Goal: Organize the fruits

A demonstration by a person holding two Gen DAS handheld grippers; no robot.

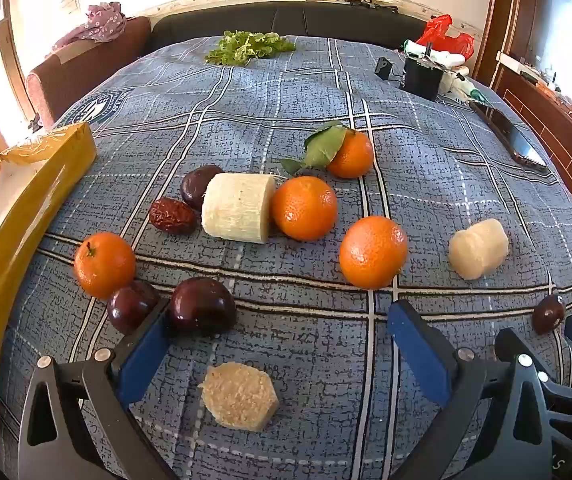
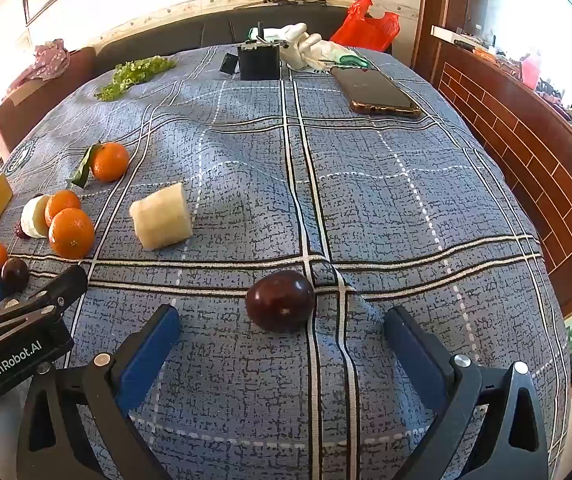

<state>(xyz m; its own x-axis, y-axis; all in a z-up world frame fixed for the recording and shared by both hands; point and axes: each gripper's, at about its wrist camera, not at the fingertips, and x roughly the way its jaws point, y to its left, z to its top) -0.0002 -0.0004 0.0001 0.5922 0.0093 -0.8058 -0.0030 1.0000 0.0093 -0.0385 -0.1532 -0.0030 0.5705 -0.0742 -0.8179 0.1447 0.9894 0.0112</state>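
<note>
Fruits lie scattered on grey-blue plaid bedcover (image 2: 365,200), unsorted. Round dark-purple plum (image 2: 280,301) sits just ahead, btwn right gripper (image 2: 282,332) jaws: wide open, empty, lined up for pickup. Left gripper (image 1: 278,326) jaws likewise wide, empty, w/ glossy dark plum (image 1: 202,306) beside left jaw.

Blue-grey plaid cloth (image 2: 365,200) covers the whole surface. Far left on it, a bunch of green lettuce (image 1: 250,47). Far right, a small black box (image 2: 258,62), with white gloves (image 2: 305,46) just beside it and a red plastic bag (image 2: 367,26) behind them. A dark phone (image 2: 375,91) lies flat on the right, nearer than the gloves. Beyond the far left corner, patterned pink fabric (image 1: 100,24) on a brown armrest (image 1: 86,64).
</note>
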